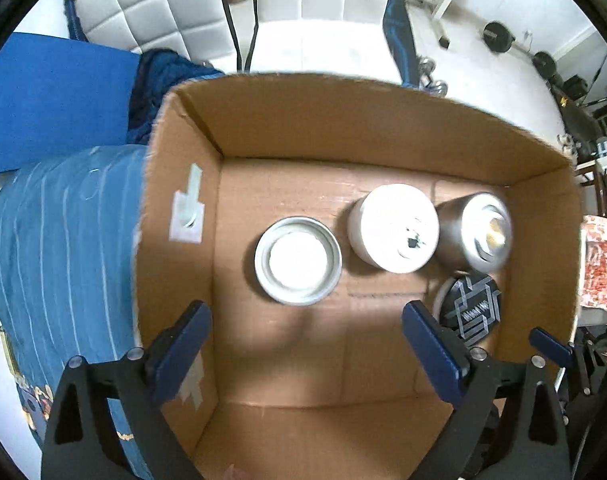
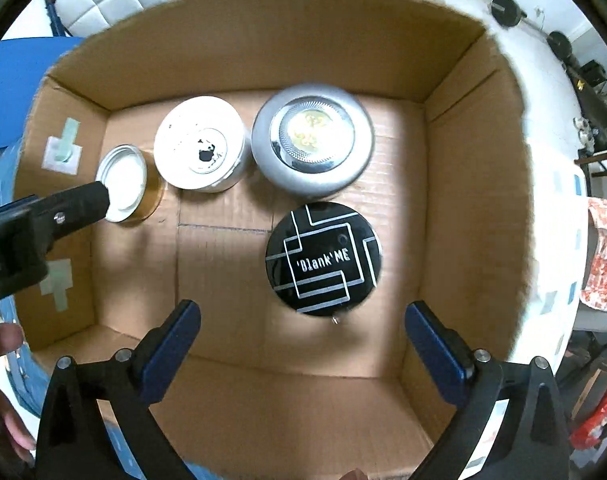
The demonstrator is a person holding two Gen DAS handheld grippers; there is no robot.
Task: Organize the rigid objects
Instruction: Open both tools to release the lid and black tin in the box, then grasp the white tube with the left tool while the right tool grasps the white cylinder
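Left gripper (image 1: pixel 305 322): my jaws stand wide, nothing between them.
Right gripper (image 2: pixel 303 322): likewise spread and empty.
Cardboard box (image 2: pixel 263 48): landmark; all four items rest on its floor.
Black tin (image 2: pixel 323 258): nearest the box's right wall; likely rigid, glossy, slippery; grasp across the rim.
Silver puck light (image 2: pixel 313 140): toward the box's far wall; lens probably fragile.
White jar (image 2: pixel 201 148): beside it.
Shallow lid (image 1: pixel 298 260): nearest the box's left wall, probably light.
Blue cloth (image 1: pixel 59 240): outside the left wall.

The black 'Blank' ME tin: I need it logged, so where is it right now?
The black 'Blank' ME tin lies flat on the floor of the cardboard box, just in front of the silver puck light, near the box's right wall in both wrist views.
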